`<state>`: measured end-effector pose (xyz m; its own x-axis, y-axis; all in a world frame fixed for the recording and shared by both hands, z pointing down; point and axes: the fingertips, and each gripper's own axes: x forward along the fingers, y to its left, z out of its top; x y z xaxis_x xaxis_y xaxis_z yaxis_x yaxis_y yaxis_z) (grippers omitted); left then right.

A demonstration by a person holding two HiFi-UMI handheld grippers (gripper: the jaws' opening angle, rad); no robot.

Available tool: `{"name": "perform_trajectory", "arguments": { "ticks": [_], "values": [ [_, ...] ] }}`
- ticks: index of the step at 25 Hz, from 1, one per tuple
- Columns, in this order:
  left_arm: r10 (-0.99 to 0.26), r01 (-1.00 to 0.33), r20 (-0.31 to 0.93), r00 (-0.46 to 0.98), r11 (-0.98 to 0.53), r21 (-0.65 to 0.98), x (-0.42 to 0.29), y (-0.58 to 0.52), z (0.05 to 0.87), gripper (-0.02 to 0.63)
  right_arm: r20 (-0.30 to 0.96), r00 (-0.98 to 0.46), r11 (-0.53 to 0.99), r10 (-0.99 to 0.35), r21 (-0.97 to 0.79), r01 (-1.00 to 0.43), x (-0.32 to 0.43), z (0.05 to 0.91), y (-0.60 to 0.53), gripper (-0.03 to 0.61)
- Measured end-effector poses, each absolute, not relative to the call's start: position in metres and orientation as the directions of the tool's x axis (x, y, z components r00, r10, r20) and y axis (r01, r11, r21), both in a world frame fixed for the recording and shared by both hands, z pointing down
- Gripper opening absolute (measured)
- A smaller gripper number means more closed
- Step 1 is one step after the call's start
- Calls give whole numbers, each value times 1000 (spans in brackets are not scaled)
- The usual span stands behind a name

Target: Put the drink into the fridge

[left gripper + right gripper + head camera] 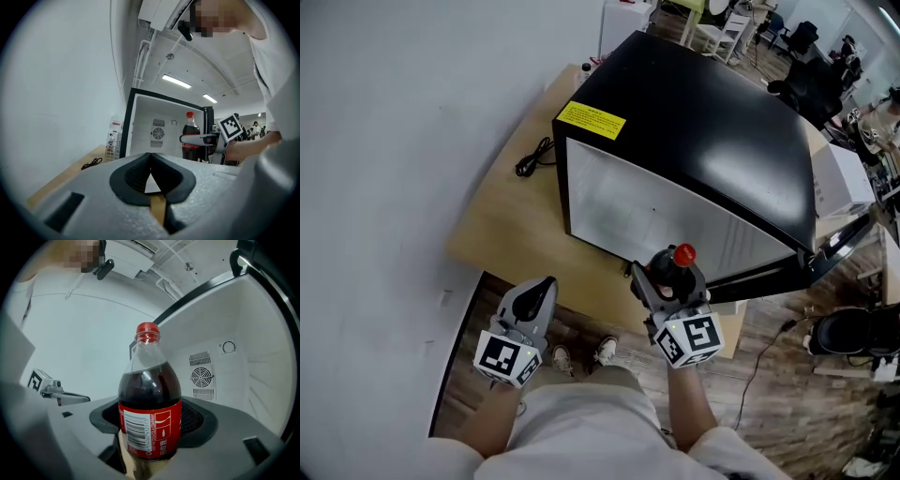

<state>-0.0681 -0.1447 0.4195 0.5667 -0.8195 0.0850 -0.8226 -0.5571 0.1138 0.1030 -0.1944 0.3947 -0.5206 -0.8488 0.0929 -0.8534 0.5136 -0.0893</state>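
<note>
- the right claw (667, 279) is clamped around the labelled lower body of a cola bottle (150, 413), which it holds upright with the red cap on top.
- the left claw (151, 161) has its jaws together with nothing between them, well apart to the right claw's left.
- the bottle looks nearly full, so probably heavy; the plastic is stiff with slight give and the label is smooth, so a low, firm hold suits it.
- the open fridge (649, 214) is straight ahead of the right claw, and its white inside looks bare.
- the black frame is ahead to the left and the open door (848, 236) is to the right; the gap between them seems roomy, though the cap may catch the top edge.
</note>
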Motion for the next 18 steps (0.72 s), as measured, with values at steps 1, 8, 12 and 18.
{"name": "perform_trajectory", "arguments": {
  "ticks": [1, 8, 12, 18],
  "values": [
    [-821, -824, 87, 564, -554, 117, -68, -146, 421, 15, 97, -517, 510, -851, -89, -856, 103, 398, -199, 314],
    [-830, -833, 90, 551, -538, 129, -63, -152, 428, 15, 100, -484, 479, -869, -71, -875, 101, 416, -228, 314],
    [-830, -834, 96, 549, -538, 124, -60, -155, 432, 15, 96, -452, 447, -887, -77, -891, 103, 428, -245, 314],
    [-828, -835, 111, 549, -539, 113, -56, -156, 437, 15, 93, -437, 434, -895, -54, -899, 100, 442, -267, 314]
  ]
}}
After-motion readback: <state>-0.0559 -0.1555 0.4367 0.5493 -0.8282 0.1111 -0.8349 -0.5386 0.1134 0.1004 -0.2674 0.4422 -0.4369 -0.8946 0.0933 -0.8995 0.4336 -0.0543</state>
